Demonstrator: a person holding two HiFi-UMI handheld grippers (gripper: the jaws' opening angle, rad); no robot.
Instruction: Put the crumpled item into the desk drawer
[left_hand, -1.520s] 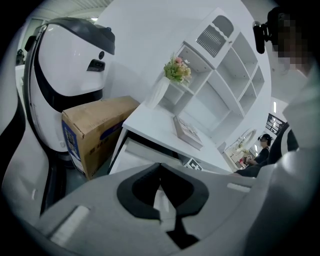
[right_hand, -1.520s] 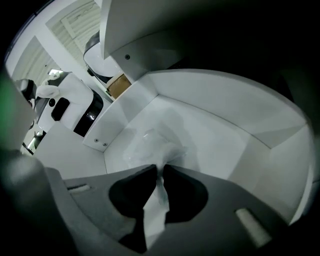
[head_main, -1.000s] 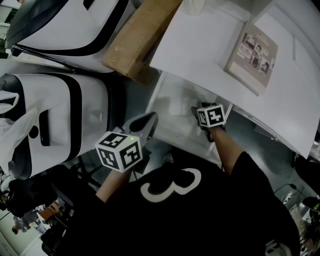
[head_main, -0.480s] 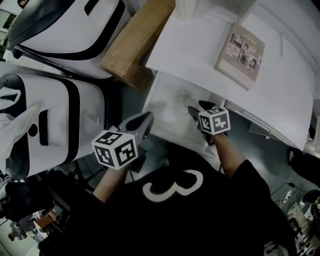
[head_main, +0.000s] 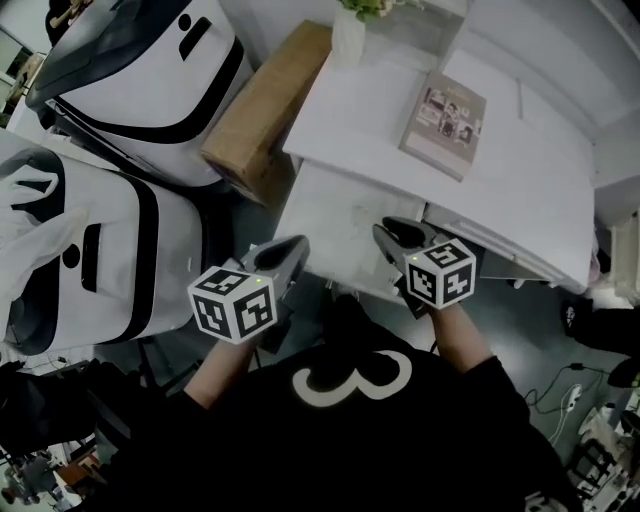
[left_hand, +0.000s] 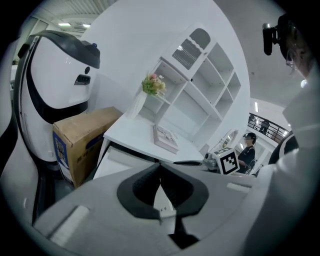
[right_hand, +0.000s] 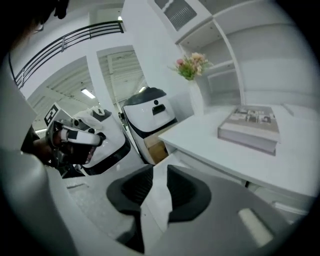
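- The left gripper (left_hand: 160, 172) has its jaws drawn together, the dark pads meeting at the tips, with nothing between them.
- The right gripper (right_hand: 160, 174) is closing. A narrow gap is left between its pads, and only the pale desk front shows through it, so it holds nothing.
- In the head view both grippers are held out side by side just in front of the drawer (head_main: 340, 215). Each carries its marker cube, the left cube (head_main: 233, 303) and the right cube (head_main: 443, 272), nearest the person.
- The crumpled item cannot be made out in any view. Neither gripper has it, and the inside of the drawer is not visible.
- The drawer sits under the near edge of the white desk (head_main: 370, 110).
- A book (head_main: 443, 110) lies flat on the desk, well back from the edge.
- A vase of flowers (head_main: 350, 35) stands at the far corner of the desk.
- A cardboard box (head_main: 262, 105) sits just beside the desk on the left.
- Beyond the box are two large white machines with black bands (head_main: 130, 80).
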